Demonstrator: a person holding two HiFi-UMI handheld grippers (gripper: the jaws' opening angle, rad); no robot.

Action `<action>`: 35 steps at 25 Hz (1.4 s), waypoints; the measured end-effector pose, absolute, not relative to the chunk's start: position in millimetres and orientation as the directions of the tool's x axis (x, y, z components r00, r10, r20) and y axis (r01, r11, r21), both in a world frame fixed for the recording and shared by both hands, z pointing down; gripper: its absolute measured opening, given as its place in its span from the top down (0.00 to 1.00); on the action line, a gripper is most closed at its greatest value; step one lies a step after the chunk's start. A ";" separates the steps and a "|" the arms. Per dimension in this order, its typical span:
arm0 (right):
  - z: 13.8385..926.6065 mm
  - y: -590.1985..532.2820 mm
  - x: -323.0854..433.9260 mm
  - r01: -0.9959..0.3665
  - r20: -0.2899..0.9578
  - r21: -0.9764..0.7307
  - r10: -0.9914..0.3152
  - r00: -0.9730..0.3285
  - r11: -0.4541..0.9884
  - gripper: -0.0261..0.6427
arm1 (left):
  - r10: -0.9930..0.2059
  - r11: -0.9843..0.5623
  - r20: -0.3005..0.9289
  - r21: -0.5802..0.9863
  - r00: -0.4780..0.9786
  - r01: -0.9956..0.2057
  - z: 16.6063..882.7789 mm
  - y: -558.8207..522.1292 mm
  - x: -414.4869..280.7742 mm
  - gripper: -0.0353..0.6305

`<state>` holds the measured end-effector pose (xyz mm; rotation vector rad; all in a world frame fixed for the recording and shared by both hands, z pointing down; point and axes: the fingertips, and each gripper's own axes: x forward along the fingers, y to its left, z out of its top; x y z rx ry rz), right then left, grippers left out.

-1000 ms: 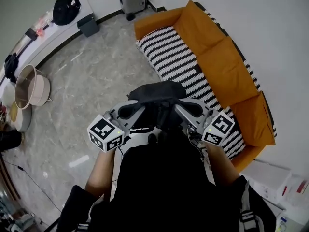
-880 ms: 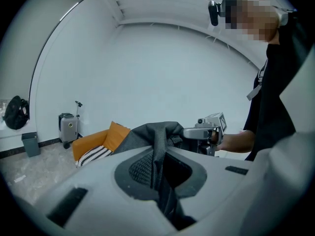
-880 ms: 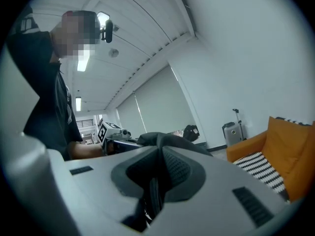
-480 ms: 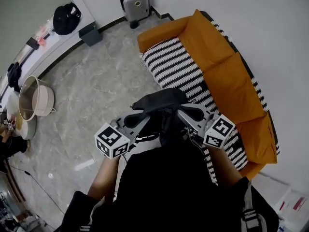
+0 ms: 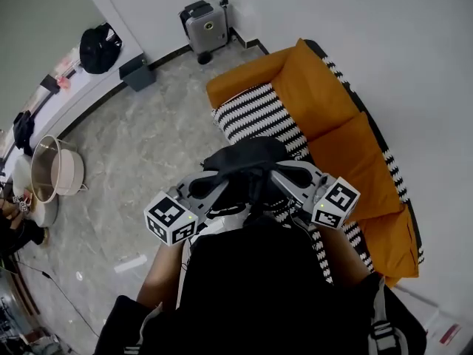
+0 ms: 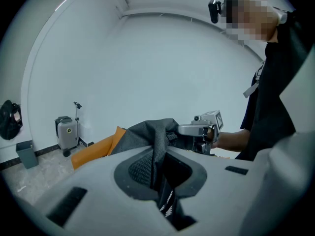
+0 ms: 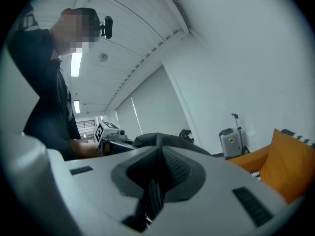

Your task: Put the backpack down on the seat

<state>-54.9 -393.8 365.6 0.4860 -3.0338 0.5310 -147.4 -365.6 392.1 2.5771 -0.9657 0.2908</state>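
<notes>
The left gripper and the right gripper each have their fingers pinched tight on the backpack, held up at the front edge of the sofa. This looks like the carrying step. Next it needs moving over the sofa's striped seat, lowering, then releasing.

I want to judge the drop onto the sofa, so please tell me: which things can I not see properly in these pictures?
- Lower part of the backpack: head view, hidden by the person's dark top.
- Gap between backpack and striped seat: every view, covered by the backpack itself.
- Contents of the tub: head view, too small.
</notes>
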 end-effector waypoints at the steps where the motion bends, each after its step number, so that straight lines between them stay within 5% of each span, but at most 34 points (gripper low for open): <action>1: 364.4 -402.1 -53.4 -0.307 0.071 -0.326 -0.301 -0.951 0.894 0.90 | -0.592 -0.695 0.315 0.265 0.741 -0.668 390.7 -375.3 -146.7 0.90; 16: 352.3 -512.7 -41.5 -0.372 0.035 -0.327 -0.382 -0.924 0.869 0.90 | -0.592 -0.722 0.279 0.233 0.756 -0.651 379.2 -511.0 -140.7 0.91; 35: 401.8 -677.0 -41.6 -0.581 0.161 -0.399 -0.570 -0.806 0.709 0.90 | -0.365 -0.822 0.320 0.331 0.874 -0.464 428.6 -698.3 -136.5 0.91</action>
